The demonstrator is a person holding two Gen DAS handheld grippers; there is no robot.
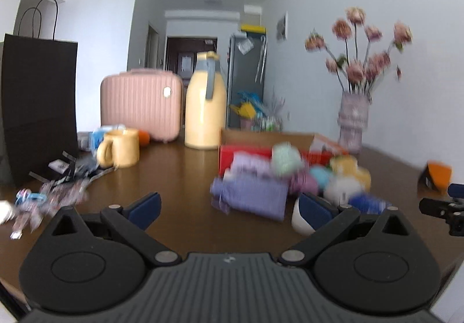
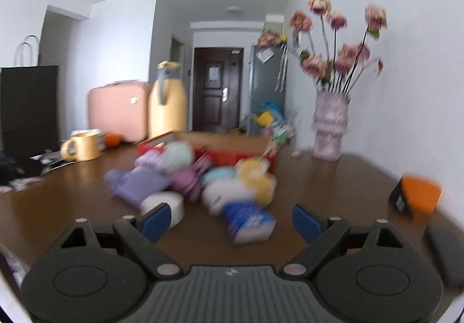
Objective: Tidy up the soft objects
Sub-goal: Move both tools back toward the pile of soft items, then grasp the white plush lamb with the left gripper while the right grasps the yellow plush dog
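Note:
A blurred heap of soft things lies on the brown table (image 1: pixel 174 178) in front of a red box (image 1: pixel 232 153): a purple cloth (image 1: pixel 249 195), a pale green ball (image 1: pixel 285 159), a yellow and white plush (image 1: pixel 348 178). In the right wrist view the same heap shows a purple cloth (image 2: pixel 136 182), a white tape roll (image 2: pixel 165 205), a blue and white pack (image 2: pixel 249 221) and a yellow plush (image 2: pixel 258 178). My left gripper (image 1: pixel 229 211) is open and holds nothing, a short way before the heap. My right gripper (image 2: pixel 230 221) is open too, with the blue pack ahead between its fingers, untouched.
A yellow mug (image 1: pixel 120 149), a tall yellow jug (image 1: pixel 206 102), a pink case (image 1: pixel 142 104) and a black paper bag (image 1: pixel 37 102) stand at the back left. Small clutter (image 1: pixel 52 189) lies at the left. A vase of pink flowers (image 2: pixel 330 125) stands right, an orange-black box (image 2: pixel 416 197) near the edge.

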